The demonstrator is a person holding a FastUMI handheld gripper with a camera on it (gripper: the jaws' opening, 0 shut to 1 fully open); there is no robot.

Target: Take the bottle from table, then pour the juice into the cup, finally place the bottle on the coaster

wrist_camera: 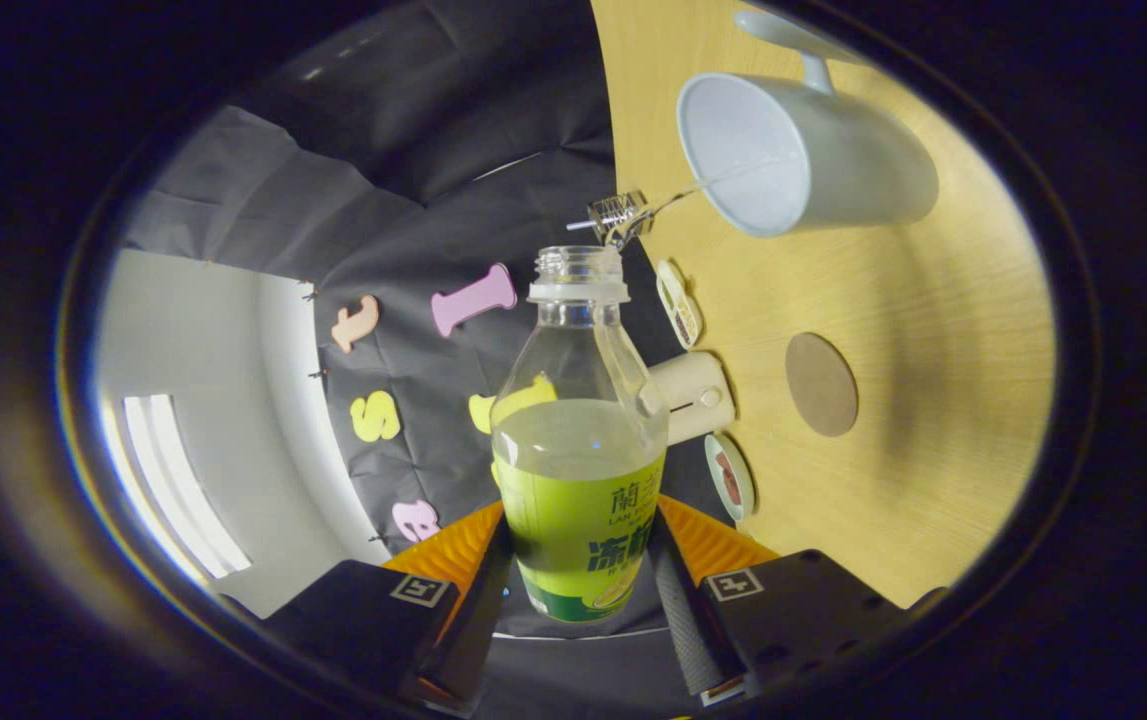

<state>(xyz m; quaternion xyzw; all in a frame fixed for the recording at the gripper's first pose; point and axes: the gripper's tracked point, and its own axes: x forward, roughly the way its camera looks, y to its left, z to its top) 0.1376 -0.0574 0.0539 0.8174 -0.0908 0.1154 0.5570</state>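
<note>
So the jaws [581, 575] are closed around the lower, labelled part of the bottle [578, 450], one finger pressing on each side, and it looks like a firm hold. The bottle's cap is off and there's yellowish juice filling it up to about the shoulder.

The whole view is rolled over sideways: the table [933, 400] stands up like a wall beside the bottle, so I'd say the bottle's long axis is lying roughly level with the table rather than standing on it. Its open mouth points straight ahead, away from the jaws.

The white cup [803, 150] sits on the table beyond the bottle's mouth and off to the table side, with its opening turned toward the bottle. Looks like a thin stream of liquid is running near the cup's rim, but I honestly can't tell for sure where it lands.

The round brown coaster [821, 384] is on the table nearer the jaws than the cup, well apart from it and bare. So once pouring's done, my guess is the bottle needs to swing back upright and come down onto that coaster.
</note>
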